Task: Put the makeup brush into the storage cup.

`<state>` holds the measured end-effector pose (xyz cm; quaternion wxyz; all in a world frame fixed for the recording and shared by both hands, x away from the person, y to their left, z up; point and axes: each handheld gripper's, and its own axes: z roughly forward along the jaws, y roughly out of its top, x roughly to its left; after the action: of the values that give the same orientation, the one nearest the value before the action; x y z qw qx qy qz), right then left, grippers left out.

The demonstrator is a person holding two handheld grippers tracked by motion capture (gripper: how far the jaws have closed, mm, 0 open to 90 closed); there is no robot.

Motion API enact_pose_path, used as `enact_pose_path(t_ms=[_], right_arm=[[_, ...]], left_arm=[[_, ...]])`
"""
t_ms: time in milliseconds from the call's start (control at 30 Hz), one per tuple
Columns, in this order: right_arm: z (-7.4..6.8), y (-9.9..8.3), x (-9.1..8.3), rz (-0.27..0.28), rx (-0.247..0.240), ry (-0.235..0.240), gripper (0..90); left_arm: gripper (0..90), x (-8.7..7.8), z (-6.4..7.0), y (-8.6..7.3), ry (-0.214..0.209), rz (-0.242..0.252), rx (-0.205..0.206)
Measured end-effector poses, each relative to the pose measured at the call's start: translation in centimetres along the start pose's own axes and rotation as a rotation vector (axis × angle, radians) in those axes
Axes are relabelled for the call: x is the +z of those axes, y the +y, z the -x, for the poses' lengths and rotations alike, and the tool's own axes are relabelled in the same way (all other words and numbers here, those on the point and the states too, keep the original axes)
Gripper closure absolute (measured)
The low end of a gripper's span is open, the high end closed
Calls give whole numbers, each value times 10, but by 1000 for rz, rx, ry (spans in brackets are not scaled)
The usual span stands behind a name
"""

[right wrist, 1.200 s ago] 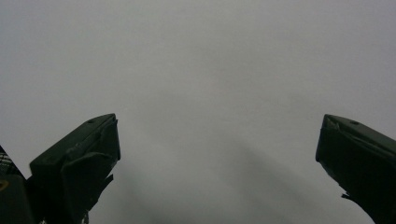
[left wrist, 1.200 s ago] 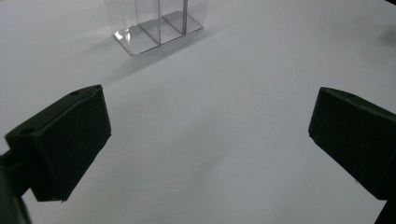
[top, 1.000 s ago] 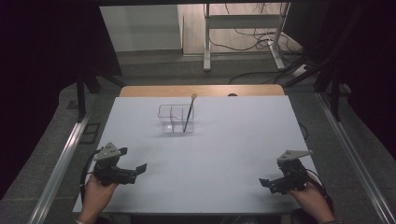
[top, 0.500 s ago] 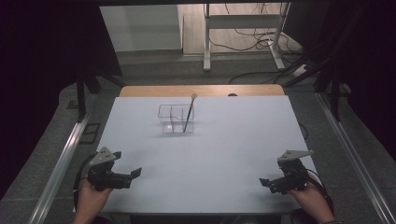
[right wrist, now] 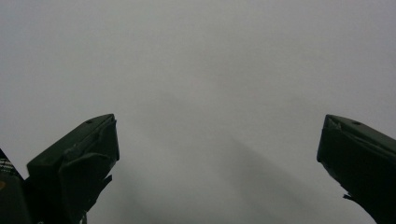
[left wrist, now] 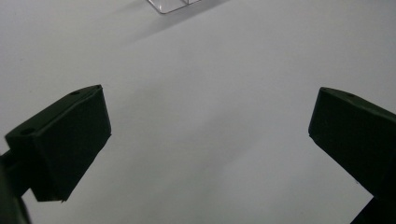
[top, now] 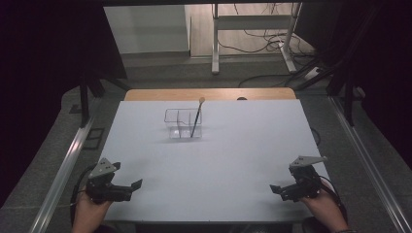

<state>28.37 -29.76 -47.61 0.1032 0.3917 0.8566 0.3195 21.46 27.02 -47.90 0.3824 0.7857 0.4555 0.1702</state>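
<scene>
White table (top: 233,155) sitting in a dark room, cables lying on the far floor. Clear box (top: 182,123) standing far centre, a stick (top: 196,118) leaning in its right compartment. High view showing hands at near corners; left gripper view catching the box's corner (left wrist: 173,5). Left tongs (top: 131,187) and right tongs (top: 277,190) both gaping wide, holding nothing. Left tongs sitting nearer the left edge than a second ago.
</scene>
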Motion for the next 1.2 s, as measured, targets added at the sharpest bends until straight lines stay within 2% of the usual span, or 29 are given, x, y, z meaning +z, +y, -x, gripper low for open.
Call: enact_pose_path(t_ms=[233,500,1000,1200], right_arm=[[1,0,-1,8,7,1,0],[1,0,-1,10,11,-3,0],[0,0,0,3,12,-7,0],[0,0,0,-2,9,-7,0]], left_arm=[[0,-5,-2,-9,30,-25,8],[0,-13,-6,-18,56,-36,-8],[0,-20,-11,-35,78,-83,-29],[0,-19,-10,-37,79,-105,-23]])
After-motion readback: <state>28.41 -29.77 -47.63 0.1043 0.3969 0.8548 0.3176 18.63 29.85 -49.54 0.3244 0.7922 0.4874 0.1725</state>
